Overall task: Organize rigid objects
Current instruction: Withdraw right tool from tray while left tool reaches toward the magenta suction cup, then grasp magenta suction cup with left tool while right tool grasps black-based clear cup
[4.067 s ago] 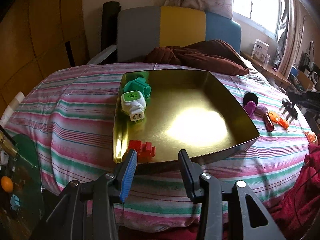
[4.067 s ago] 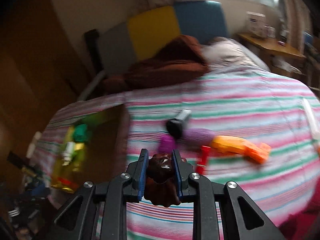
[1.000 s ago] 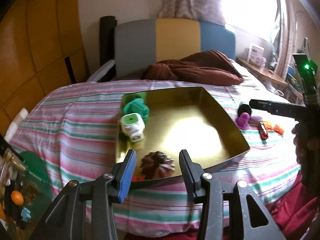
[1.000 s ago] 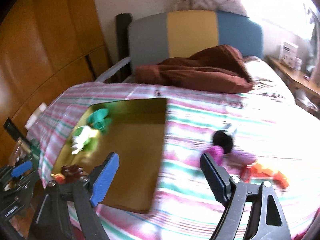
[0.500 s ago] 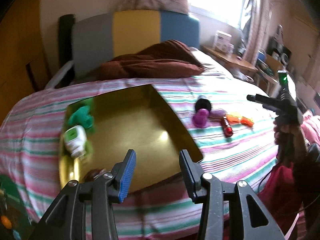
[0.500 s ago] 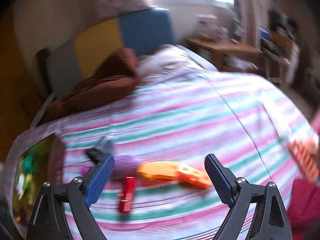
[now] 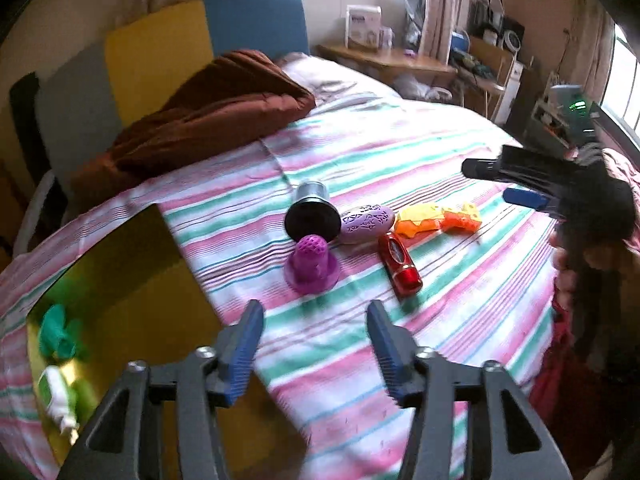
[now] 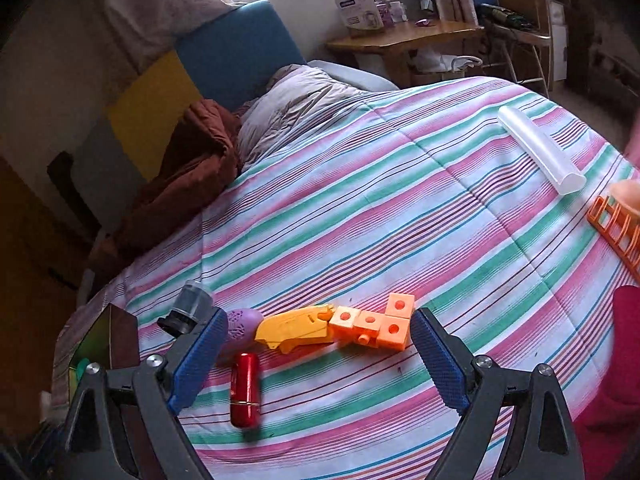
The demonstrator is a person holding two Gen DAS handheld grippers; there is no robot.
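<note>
The left tool (image 7: pixel 314 344), jaws opening and empty, hangs just short of the purple mesh-topped plastic cone (image 7: pixel 311 264) on the striped bed quilt (image 7: pixel 440 152). The right tool (image 8: pixel 316 354), wide and empty, brackets the yellow-orange block toy (image 8: pixel 340 328) beyond the cone. Crowded neighbours risk being nudged; soft bedding may tip the cone.
</note>
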